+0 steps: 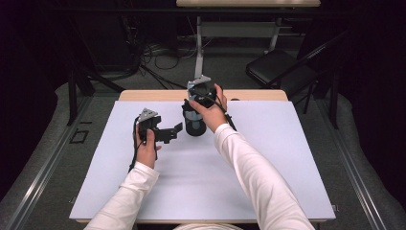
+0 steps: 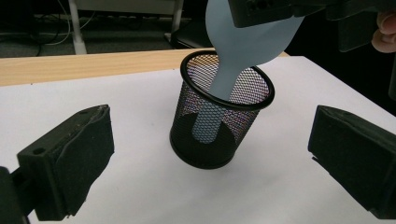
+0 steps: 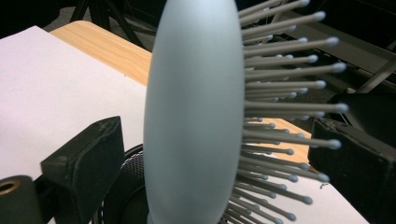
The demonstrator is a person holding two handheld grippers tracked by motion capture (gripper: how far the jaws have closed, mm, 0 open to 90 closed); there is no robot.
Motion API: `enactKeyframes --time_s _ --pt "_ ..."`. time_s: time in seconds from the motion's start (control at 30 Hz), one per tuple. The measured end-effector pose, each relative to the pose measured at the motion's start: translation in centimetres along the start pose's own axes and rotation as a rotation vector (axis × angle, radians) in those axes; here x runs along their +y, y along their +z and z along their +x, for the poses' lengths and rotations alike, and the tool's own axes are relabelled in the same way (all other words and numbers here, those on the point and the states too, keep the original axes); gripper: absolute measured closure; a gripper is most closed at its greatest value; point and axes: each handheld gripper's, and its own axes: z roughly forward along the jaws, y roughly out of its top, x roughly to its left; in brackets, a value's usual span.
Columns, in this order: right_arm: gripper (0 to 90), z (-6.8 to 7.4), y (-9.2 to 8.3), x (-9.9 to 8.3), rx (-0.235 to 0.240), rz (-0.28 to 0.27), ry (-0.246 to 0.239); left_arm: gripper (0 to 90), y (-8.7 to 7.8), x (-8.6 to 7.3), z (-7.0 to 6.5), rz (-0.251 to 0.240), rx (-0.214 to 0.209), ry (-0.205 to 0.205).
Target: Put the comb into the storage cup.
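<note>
A black mesh cup (image 1: 194,125) (image 2: 219,140) stands upright on the white sheet, near the table's far edge. A pale blue hairbrush (image 2: 243,42) (image 3: 196,116) stands in it, handle down and head sticking out above the rim. My right gripper (image 1: 195,106) (image 3: 219,140) hangs over the cup with the brush head between its jaws. The pads stand a little off the brush back and the bristle tips, so it is open. To the cup's left, my left gripper (image 1: 176,131) (image 2: 210,126) points at the cup, open wide and holding nothing.
The white sheet (image 1: 191,182) covers most of the wooden table (image 1: 143,95). Beyond the table are a black chair (image 1: 277,67), cables on the floor (image 1: 158,57) and the leg of another table (image 1: 198,43).
</note>
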Motion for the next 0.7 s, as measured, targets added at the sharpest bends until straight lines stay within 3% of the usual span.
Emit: enactKeyframes --time_s 0.7 --pt "0.0 -0.73 -1.02 0.55 0.022 -0.034 0.046 0.5 -0.02 0.02 0.02 -0.003 0.001 0.001"
